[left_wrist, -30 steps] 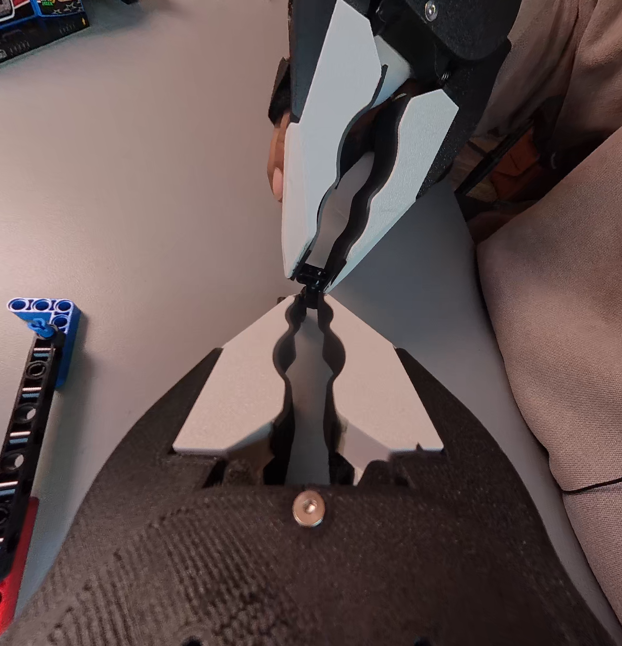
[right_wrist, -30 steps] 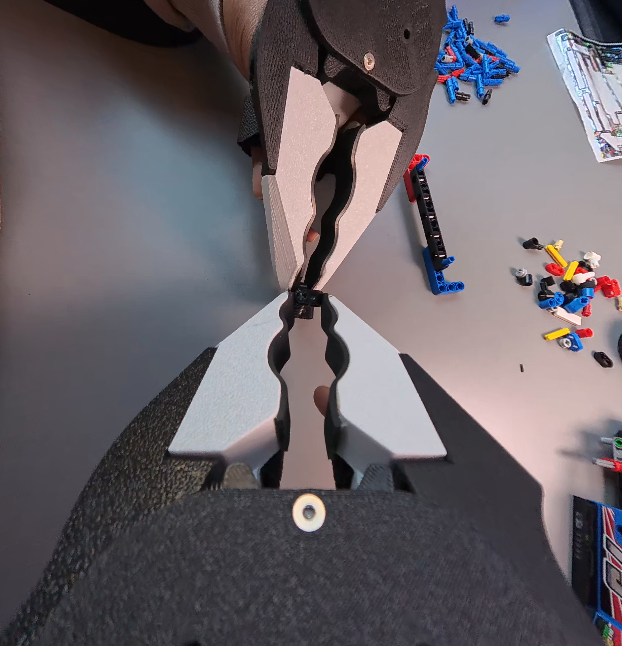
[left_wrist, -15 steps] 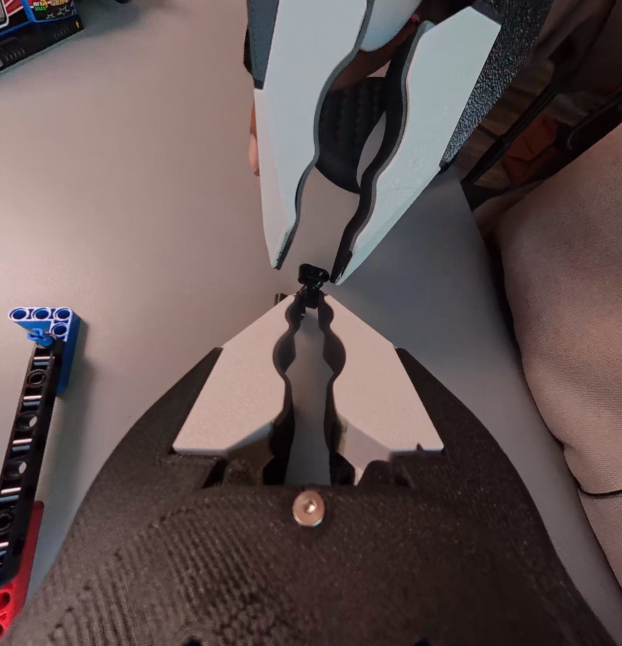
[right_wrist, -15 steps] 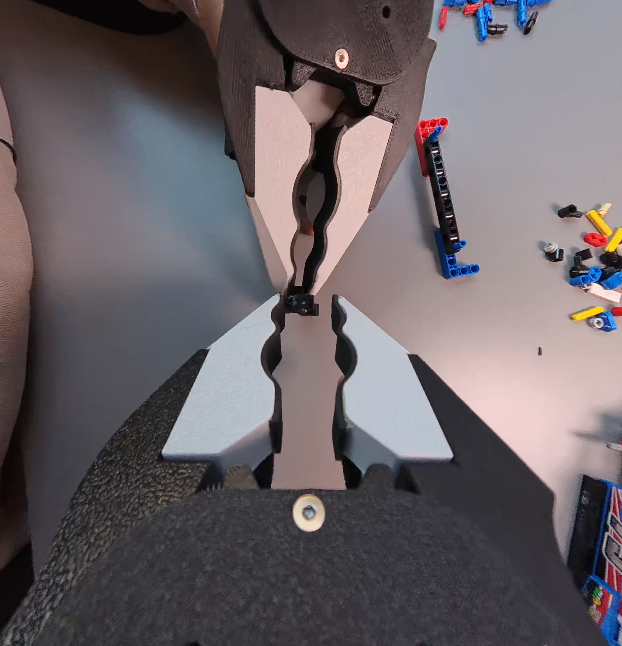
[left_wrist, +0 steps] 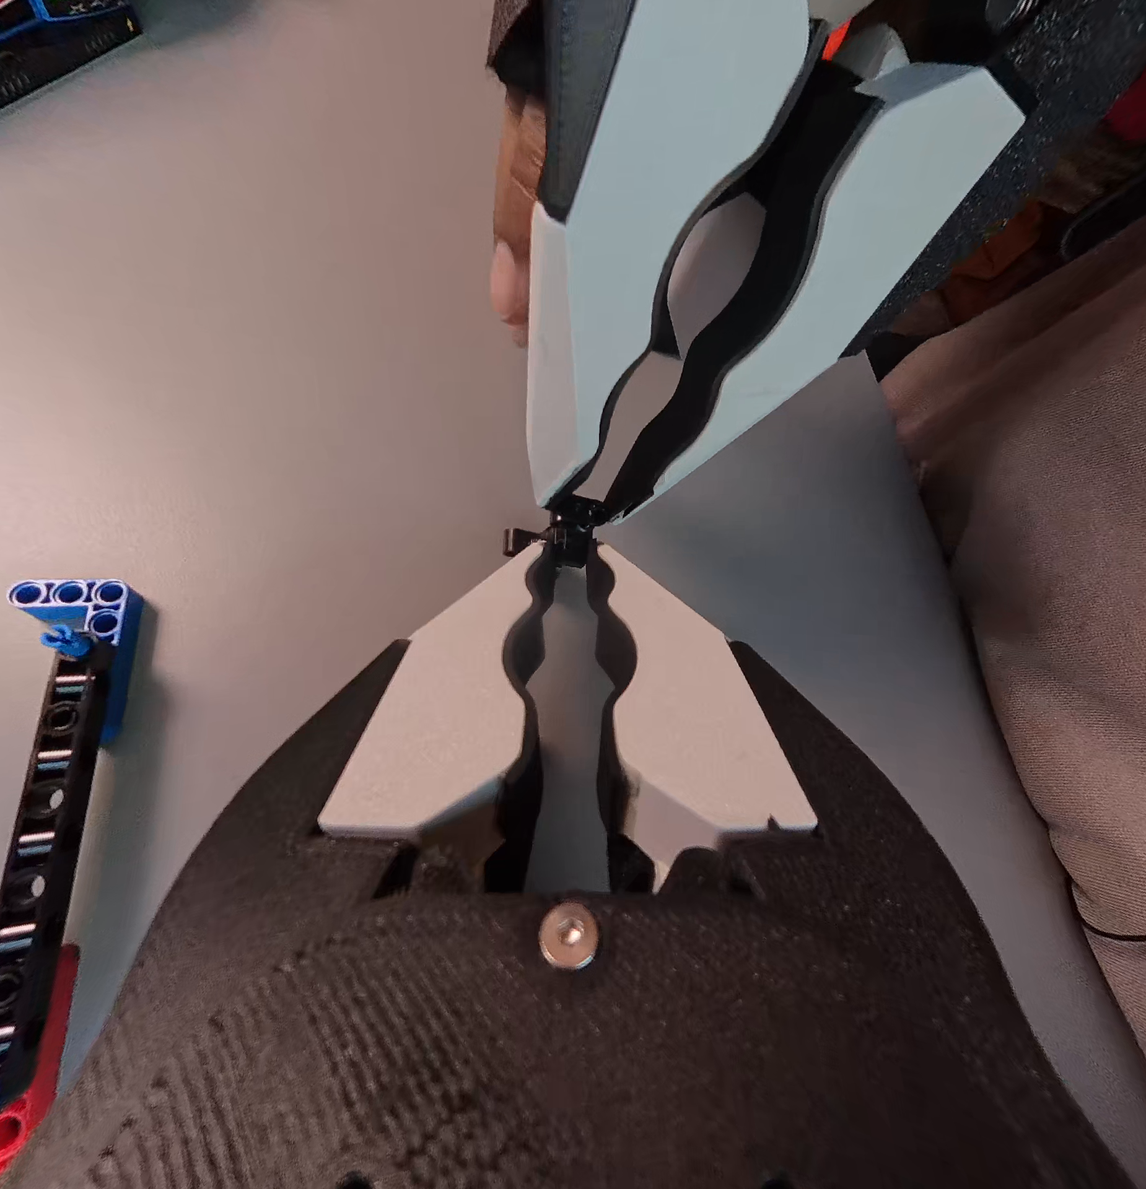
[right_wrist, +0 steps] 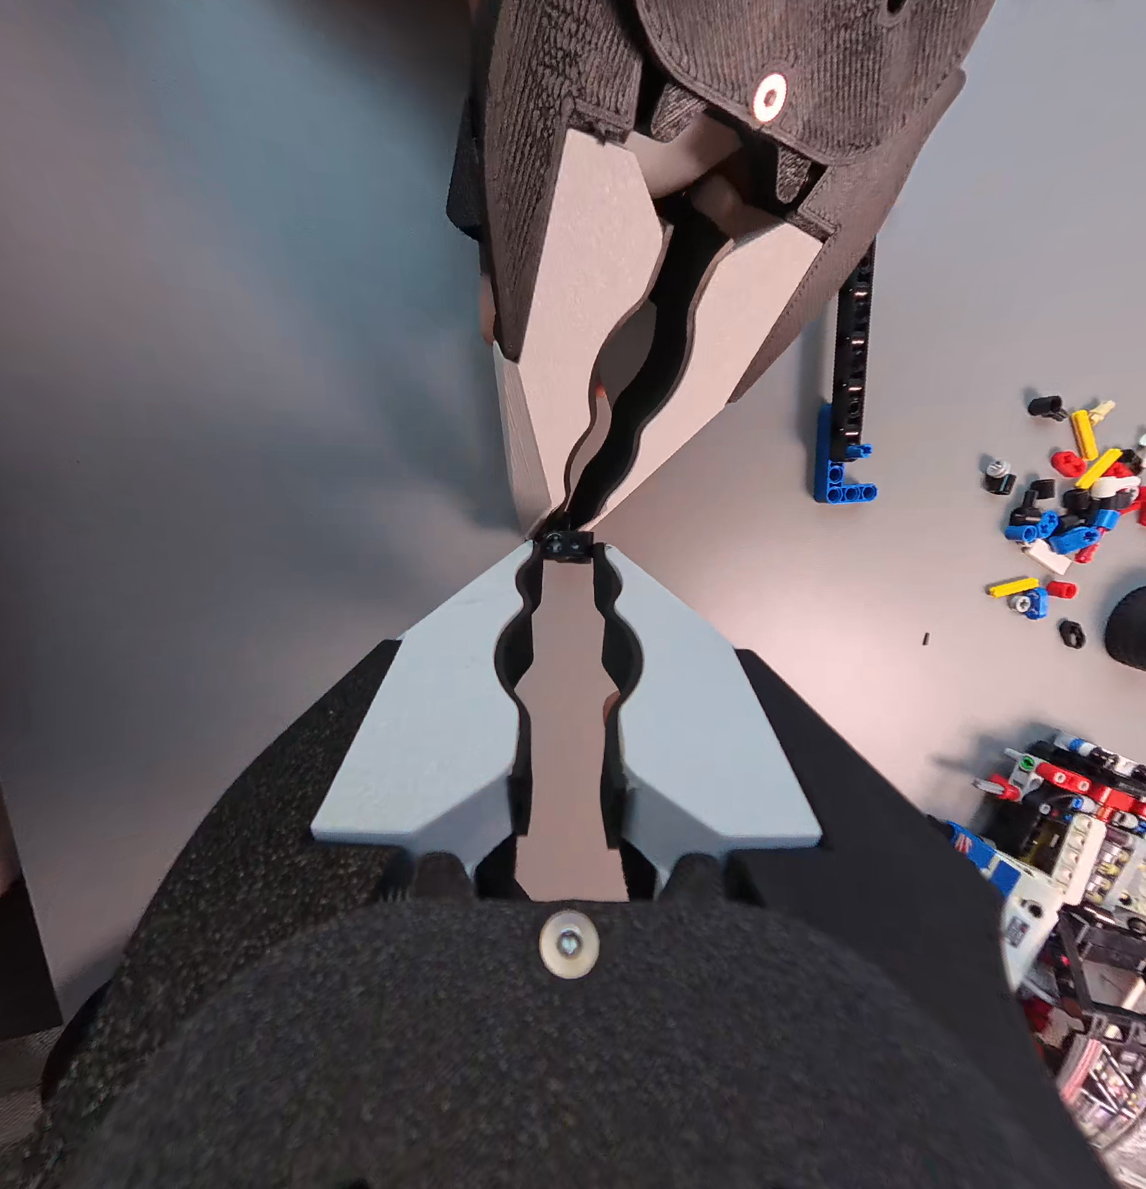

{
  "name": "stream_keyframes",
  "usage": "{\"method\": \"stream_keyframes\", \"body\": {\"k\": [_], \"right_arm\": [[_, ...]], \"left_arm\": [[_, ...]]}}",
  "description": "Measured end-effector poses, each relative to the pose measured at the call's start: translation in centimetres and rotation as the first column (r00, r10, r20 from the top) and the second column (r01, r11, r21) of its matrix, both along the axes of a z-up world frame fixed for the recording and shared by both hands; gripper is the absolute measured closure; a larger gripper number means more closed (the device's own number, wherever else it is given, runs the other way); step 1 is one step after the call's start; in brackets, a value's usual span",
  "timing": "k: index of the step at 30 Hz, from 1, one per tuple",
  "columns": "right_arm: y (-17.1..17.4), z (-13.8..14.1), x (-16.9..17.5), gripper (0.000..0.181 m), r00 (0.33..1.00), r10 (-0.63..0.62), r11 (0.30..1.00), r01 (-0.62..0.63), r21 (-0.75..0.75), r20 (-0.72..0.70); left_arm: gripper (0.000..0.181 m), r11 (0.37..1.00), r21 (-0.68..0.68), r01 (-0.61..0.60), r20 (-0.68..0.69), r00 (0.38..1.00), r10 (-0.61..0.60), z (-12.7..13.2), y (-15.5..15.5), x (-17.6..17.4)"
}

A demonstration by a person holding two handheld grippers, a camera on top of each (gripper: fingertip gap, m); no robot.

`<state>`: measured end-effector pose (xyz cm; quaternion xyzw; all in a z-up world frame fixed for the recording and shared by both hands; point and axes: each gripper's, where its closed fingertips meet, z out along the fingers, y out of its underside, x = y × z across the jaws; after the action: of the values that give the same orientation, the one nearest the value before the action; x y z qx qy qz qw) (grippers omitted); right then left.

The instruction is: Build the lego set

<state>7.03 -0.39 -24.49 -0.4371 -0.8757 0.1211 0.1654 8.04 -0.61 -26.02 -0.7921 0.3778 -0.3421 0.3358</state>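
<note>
Left wrist view shows the left gripper (left_wrist: 567, 558) and right gripper (left_wrist: 583, 511) tip to tip above the tabletop (left_wrist: 268, 322), both clamped on one tiny black connector piece (left_wrist: 573, 537): light, rigid, slippery, best pinched squarely at opposite ends.

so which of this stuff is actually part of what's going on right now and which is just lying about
In use:
- small black lego connector, pinched from both sides
- left gripper, shut on it
- right gripper, shut on it

Lying about:
- black beam with blue and red ends
- loose pile of small pieces
- part-built model
- black tyre
</note>
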Motion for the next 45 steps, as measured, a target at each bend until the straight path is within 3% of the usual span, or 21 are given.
{"method": "stream_keyframes", "body": {"k": [16, 20, 22, 24, 27, 45], "right_arm": [[0.7, -0.1, 0.4, 0.169, 0.999, 0.026, 0.999, -0.027, 0.027, 0.025], [1.6, -0.1, 0.3, 0.169, 1.000, -0.017, 1.000, 0.017, -0.005, -0.006], [1.7, -0.1, 0.3, 0.169, 0.999, -0.038, 0.998, 0.037, -0.054, -0.010], [1.9, -0.1, 0.3, 0.169, 0.998, -0.057, 0.994, 0.055, -0.098, -0.013], [2.1, -0.1, 0.3, 0.168, 0.996, -0.086, 0.985, 0.083, -0.151, -0.015], [2.4, -0.3, 0.4, 0.168, 0.997, -0.079, 0.995, 0.080, -0.061, 0.017]], "left_arm": [[0.172, 1.000, -0.022, -0.016, 0.015, 1.000, 0.016, 0.2, 0.5, 0.5], [0.142, 0.996, 0.081, 0.020, -0.048, 0.999, -0.017, 0.1, 0.5, 0.4], [0.137, 0.989, 0.144, 0.031, -0.133, 0.991, -0.012, -0.6, 1.0, 0.3], [0.139, 0.985, 0.166, 0.042, -0.177, 0.984, -0.012, -1.2, 1.4, 0.3], [0.159, 0.983, 0.177, 0.039, -0.187, 0.982, -0.005, -1.4, 2.0, 0.5], [0.167, 0.983, 0.174, 0.058, -0.185, 0.982, -0.025, -1.3, 2.1, 0.9]]}}
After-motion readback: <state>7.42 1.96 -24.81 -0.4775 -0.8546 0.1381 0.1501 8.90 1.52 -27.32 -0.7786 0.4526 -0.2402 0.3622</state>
